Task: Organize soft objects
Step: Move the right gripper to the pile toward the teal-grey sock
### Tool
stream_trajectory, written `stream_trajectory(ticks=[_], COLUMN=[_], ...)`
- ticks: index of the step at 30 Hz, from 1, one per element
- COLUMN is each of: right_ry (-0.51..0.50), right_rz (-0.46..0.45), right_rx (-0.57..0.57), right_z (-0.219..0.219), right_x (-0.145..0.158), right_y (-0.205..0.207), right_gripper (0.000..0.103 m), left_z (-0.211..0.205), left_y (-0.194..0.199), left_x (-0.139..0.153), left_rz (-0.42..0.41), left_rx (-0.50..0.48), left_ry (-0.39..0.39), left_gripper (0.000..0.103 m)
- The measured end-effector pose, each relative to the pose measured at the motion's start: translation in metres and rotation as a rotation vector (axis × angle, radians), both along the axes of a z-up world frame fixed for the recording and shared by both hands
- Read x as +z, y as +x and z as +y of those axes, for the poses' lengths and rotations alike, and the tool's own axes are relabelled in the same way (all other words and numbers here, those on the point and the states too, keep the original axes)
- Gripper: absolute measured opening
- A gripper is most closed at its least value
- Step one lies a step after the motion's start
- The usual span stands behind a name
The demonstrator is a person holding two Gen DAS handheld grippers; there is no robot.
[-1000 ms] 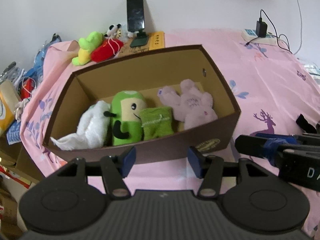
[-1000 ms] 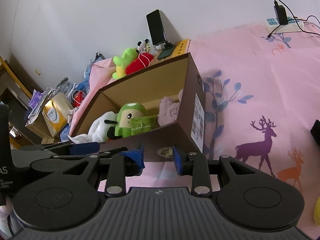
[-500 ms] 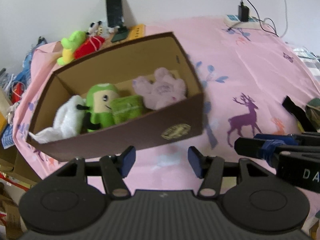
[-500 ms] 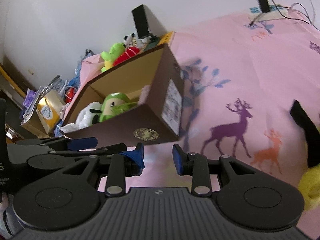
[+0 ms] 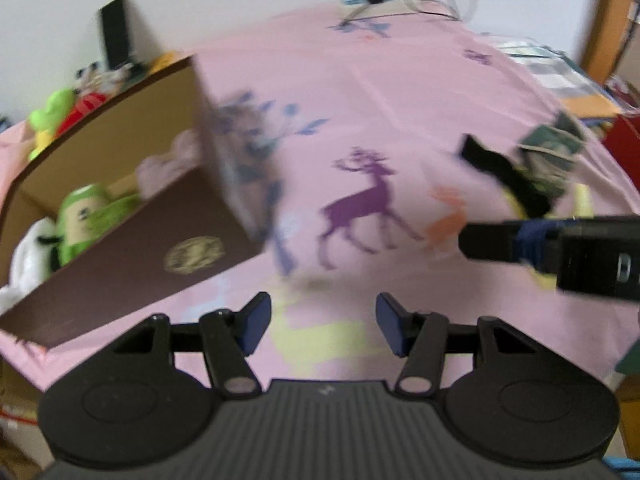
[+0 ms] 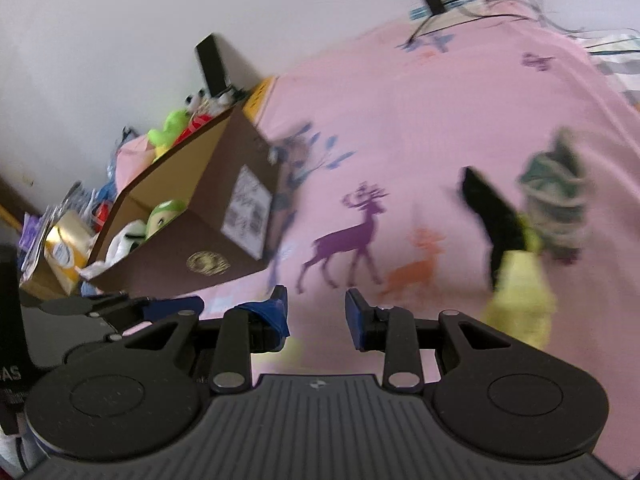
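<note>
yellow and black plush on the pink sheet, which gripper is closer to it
Right. The right gripper has the yellow and black plush just off to its right, while the left gripper sits farther away, between the plush and the brown box.

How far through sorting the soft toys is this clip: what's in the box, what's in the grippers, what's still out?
Done: the box already holds a white plush, a green plush and a pale purple one. In hand: nothing; the left gripper and right gripper are both open and empty. Left: a yellow-and-black toy and a greenish one lie on the pink sheet.
</note>
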State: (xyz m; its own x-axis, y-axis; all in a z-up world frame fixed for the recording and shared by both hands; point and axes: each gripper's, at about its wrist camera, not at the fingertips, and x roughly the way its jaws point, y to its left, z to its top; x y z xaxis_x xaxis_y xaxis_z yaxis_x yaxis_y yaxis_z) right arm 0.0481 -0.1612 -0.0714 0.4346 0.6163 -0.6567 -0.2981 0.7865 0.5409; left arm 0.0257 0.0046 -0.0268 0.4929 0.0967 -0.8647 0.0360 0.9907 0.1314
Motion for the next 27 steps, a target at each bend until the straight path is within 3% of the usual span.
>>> stream_trajectory(ticks=[14,18,22,27], right_ry=[0.058,0.018,0.041,0.06], right_rz=[0.04,0.051,0.07,0.045], right_rx=[-0.294,-0.331,-0.323,-0.245], right_z=[-0.109,-0.122,-0.125,-0.105], right_x=[-0.009,-0.015,-0.02,-0.017], right_y=[0.0,0.005,0.012,0.023], right_gripper=[0.015,0.015,0.015,0.015], left_z=[-0.082,-0.098,-0.101,-0.092], left_y=[0.009,0.012,0.019,0.037], left_x=[-0.004,-0.007,-0.01,-0.016], left_rz=[-0.015,-0.012,-0.016,-0.019], left_rx=[-0.306,-0.365,-0.374,-0.308], left_ry=[-0.121,-0.149,-0.183,-0.187], left_gripper=[0.059,0.059,0.059,0.059])
